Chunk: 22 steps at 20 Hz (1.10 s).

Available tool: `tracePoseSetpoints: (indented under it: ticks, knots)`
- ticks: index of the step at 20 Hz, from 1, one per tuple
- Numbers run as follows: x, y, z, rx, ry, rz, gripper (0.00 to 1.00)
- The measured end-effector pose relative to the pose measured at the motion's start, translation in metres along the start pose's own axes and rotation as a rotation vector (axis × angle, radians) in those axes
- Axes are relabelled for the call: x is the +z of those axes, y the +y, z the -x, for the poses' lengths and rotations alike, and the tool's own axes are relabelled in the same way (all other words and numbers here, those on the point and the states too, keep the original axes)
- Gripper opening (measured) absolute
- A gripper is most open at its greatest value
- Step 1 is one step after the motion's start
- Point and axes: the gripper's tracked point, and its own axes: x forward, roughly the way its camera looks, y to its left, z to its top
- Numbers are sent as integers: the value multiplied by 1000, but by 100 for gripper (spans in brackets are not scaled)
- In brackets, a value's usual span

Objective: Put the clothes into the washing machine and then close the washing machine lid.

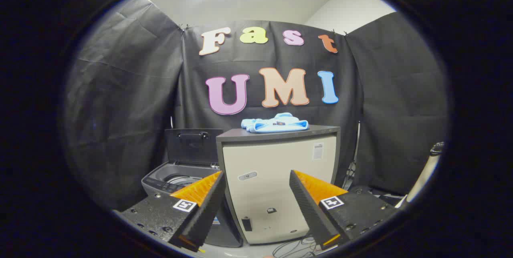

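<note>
A light blue piece of clothing (275, 123) lies folded on top of a beige cabinet (276, 178), well beyond my fingers. To the left of the cabinet stands a grey top-loading washing machine (176, 180) with its dark lid (192, 146) raised upright and the drum showing. My gripper (256, 178) is open, with nothing between its fingers, and the cabinet front shows through the gap. The left fingertip overlaps the washing machine's right edge in the view.
Black cloth walls close the booth behind and on both sides. Cables (298, 248) lie on the floor in front of the cabinet. A pale pole (425, 174) leans at the right, past the right finger.
</note>
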Motion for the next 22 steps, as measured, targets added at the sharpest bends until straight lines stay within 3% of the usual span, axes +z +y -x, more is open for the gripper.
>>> tracePoseSetpoints:
  ticks: [16, 18, 22]
  knots:
    - [2, -17, -8, -62, -6, -1, 96]
    - [8, -13, -18, -57, 26, 16, 96]
    - [42, 19, -49, 43, 66, 4, 96]
